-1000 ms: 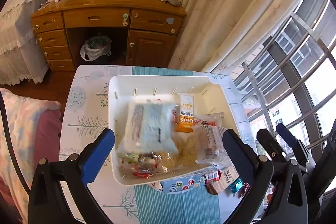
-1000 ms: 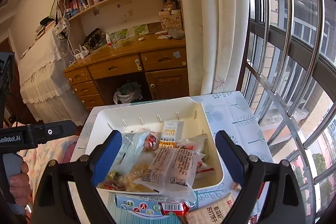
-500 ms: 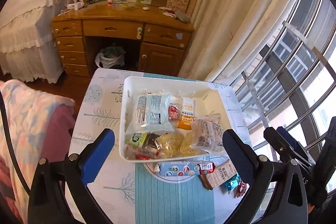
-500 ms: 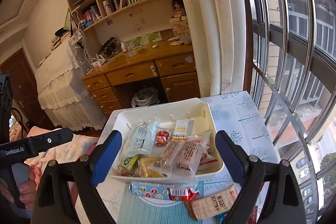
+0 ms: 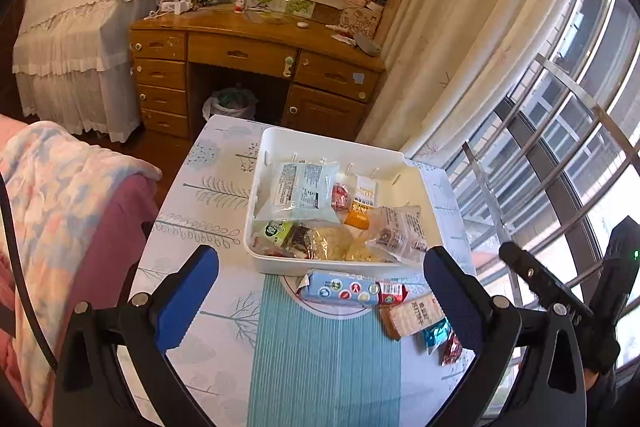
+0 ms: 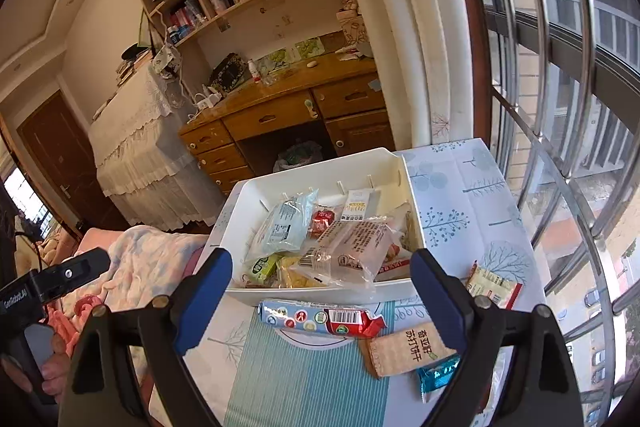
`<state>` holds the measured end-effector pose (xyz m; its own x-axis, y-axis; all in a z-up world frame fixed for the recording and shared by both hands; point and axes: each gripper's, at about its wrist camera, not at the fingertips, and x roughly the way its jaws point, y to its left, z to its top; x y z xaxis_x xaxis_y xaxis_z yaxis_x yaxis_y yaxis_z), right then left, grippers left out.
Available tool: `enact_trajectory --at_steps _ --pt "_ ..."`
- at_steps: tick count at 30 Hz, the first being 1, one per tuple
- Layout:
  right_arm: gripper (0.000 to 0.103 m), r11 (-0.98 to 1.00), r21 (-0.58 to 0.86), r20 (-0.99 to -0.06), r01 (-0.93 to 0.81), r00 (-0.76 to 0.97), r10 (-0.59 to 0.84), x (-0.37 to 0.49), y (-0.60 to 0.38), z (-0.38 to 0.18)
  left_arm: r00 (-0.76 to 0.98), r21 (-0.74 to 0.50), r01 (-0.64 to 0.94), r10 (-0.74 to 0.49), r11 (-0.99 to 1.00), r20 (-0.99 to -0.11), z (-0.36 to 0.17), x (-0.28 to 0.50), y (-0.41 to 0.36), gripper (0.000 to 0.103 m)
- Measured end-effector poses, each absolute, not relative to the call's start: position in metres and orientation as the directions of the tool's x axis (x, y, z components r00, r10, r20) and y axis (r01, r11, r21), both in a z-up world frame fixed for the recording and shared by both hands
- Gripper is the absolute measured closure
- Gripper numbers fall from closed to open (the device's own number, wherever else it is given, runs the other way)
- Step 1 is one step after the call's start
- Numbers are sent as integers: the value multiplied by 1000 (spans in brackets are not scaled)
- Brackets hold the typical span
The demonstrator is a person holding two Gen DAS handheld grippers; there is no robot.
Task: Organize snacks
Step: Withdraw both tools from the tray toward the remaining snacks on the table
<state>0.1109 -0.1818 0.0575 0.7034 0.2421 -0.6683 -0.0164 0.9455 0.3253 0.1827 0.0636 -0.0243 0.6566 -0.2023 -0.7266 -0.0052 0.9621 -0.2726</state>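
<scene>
A white bin (image 5: 276, 143) (image 6: 352, 163) holding several snack packets stands on the small table. In front of it lie a blue-and-red biscuit roll (image 5: 344, 289) (image 6: 316, 319), a tan cracker pack (image 5: 412, 315) (image 6: 404, 349) and a teal candy (image 5: 434, 333) (image 6: 434, 375). A cream packet with red edging (image 6: 494, 285) rests to the bin's right. My left gripper (image 5: 318, 287) is open and empty, held above the table's near half. My right gripper (image 6: 320, 291) is open too, over the loose snacks, with nothing between its pads.
The table carries a tree-print cloth with a teal striped runner (image 5: 320, 355). A bed with a pink and blue blanket (image 5: 60, 207) is on the left, window bars (image 6: 560, 147) on the right, a wooden desk (image 5: 256, 55) beyond. A hand (image 6: 44, 367) grips the other tool.
Both grippers have drawn back and up from the bin, so it looks smaller and the loose snacks in front have come into view. Both stay open.
</scene>
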Motion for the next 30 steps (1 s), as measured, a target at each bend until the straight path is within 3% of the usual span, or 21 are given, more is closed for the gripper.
enact_trajectory --at_steps 12,30 --pt "12 909 346 -647 231 761 53 76 -174 65 591 -231 253 -339 940 -732 -23 194 72 1" --pt "12 746 346 -778 569 619 -111 13 -160 15 392 -165 571 -444 804 -806 -69 212 45 1"
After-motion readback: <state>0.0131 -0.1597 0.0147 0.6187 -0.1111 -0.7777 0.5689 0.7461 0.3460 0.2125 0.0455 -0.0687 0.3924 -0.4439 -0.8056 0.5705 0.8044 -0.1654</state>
